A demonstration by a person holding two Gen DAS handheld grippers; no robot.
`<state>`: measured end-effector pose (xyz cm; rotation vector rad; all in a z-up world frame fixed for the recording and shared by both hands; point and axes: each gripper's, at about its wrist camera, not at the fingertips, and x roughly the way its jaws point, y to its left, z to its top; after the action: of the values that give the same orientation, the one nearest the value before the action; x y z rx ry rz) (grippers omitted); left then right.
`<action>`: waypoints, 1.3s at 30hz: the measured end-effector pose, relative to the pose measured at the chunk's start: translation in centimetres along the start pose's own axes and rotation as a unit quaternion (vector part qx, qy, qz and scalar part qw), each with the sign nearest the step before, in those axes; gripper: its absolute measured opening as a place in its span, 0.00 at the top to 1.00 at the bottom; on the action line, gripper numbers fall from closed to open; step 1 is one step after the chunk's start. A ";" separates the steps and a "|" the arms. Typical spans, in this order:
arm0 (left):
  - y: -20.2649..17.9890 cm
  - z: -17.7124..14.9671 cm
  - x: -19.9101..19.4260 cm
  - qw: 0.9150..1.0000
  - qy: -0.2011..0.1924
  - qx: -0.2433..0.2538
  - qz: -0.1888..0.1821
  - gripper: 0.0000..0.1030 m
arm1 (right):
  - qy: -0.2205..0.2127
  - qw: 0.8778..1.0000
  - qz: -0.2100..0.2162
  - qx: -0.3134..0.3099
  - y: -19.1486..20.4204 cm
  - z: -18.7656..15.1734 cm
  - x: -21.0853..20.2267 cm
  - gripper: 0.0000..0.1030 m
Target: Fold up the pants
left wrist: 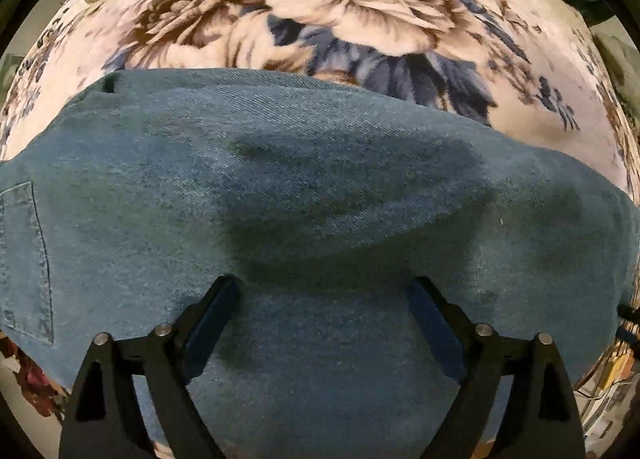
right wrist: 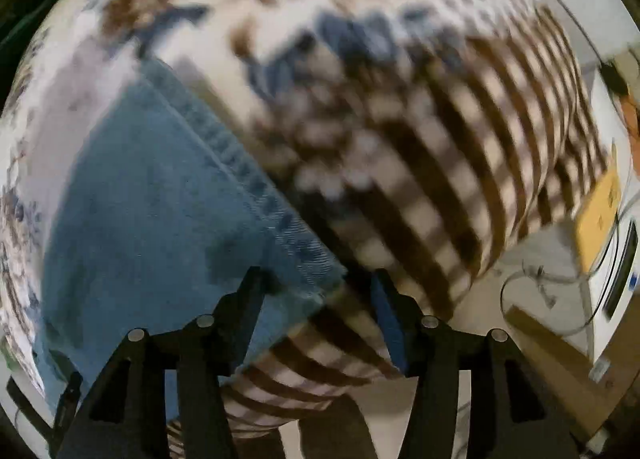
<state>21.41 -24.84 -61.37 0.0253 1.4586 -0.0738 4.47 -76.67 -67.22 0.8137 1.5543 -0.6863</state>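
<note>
Across a cream blanket printed with large brown and blue flowers [left wrist: 360, 7] lie the blue denim pants [left wrist: 304, 195], spread flat with a soft hump and a dark crease near the middle of the cloth. At the far left of the left wrist view a stitched patch pocket [left wrist: 24, 259] shows on the denim, and a small belt loop [left wrist: 109, 83] sits at the upper edge. In the right wrist view, which is blurred, the pants [right wrist: 152, 215] end in a stitched hem [right wrist: 256, 179] running diagonally, its corner reaching down between the fingers. Beside that hem the blanket turns to a brown-and-cream checked border [right wrist: 440, 163], which hangs over the edge. Beyond the border, to the right, a pale floor holds a loose grey cable [right wrist: 532, 279], a yellow box [right wrist: 600, 215] and a brown cardboard piece [right wrist: 560, 355]. The left gripper [left wrist: 324, 299] hangs over the denim with its jaws wide apart, cloth filling the gap beneath, nothing clamped. The right gripper [right wrist: 320, 295] also stands spread, the hem corner just between its tips, and whether either finger touches the cloth cannot be told.
</note>
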 end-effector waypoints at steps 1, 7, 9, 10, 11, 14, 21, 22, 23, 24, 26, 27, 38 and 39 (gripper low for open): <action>0.1 0.0 0.3 1.000 -0.001 -0.001 -0.006 0.00 | 0.003 1.000 -0.007 0.005 0.2 0.0 -0.3 0.44; -0.2 -0.2 1.9 1.000 -0.011 -0.012 0.005 0.00 | -0.033 0.995 -0.041 -0.084 6.7 -2.4 -6.0 0.42; 0.3 0.3 1.4 1.000 0.004 -0.003 -0.011 0.00 | -0.041 0.991 -0.005 -0.131 10.4 -4.5 -8.1 0.40; 0.8 0.7 0.6 1.000 0.000 -0.007 -0.021 0.00 | -0.037 0.987 0.015 -0.158 12.7 -5.4 -8.9 0.38; 1.9 0.9 -0.5 1.000 -0.009 -0.016 -0.019 0.00 | -0.027 0.979 0.042 -0.196 15.9 -6.9 -9.5 0.38; 7.6 1.5 -4.9 0.997 -0.045 -0.064 0.021 0.00 | 0.022 0.953 0.096 -0.286 24.8 -10.7 -9.3 0.38; 22.4 4.7 -7.4 0.975 -0.047 -0.148 0.157 0.00 | 0.126 0.886 0.174 -0.411 46.2 -21.5 -3.8 0.38; 24.1 5.3 -7.1 0.973 -0.038 -0.155 0.164 0.00 | 0.135 0.880 0.167 -0.424 48.5 -22.5 -2.6 0.38; 25.6 6.0 -6.5 0.973 -0.032 -0.161 0.163 0.00 | 0.147 0.872 0.160 -0.439 51.1 -23.9 -1.2 0.38; 25.9 6.7 -5.6 0.972 -0.025 -0.167 0.161 0.00 | 0.161 0.864 0.151 -0.452 52.9 -24.7 0.0 0.38; 27.6 7.6 -4.6 0.973 -0.012 -0.168 0.155 0.00 | 0.176 0.852 0.115 -0.478 56.0 -26.4 2.8 0.38; 27.9 7.9 -4.2 0.975 -0.008 -0.169 0.147 0.00 | 0.187 0.844 0.103 -0.492 56.9 -27.3 3.6 0.40; 29.2 7.6 -4.4 0.982 0.017 -0.160 0.101 0.00 | 0.110 0.904 0.111 -0.398 56.4 -22.8 1.2 1.00; 29.1 7.7 -4.4 0.982 0.018 -0.158 0.101 0.00 | 0.132 0.902 0.123 -0.392 56.5 -22.0 1.4 1.00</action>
<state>30.44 3.91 -56.91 -0.0848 1.4829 0.3256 37.54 -25.95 -64.68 0.4728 1.7324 0.2634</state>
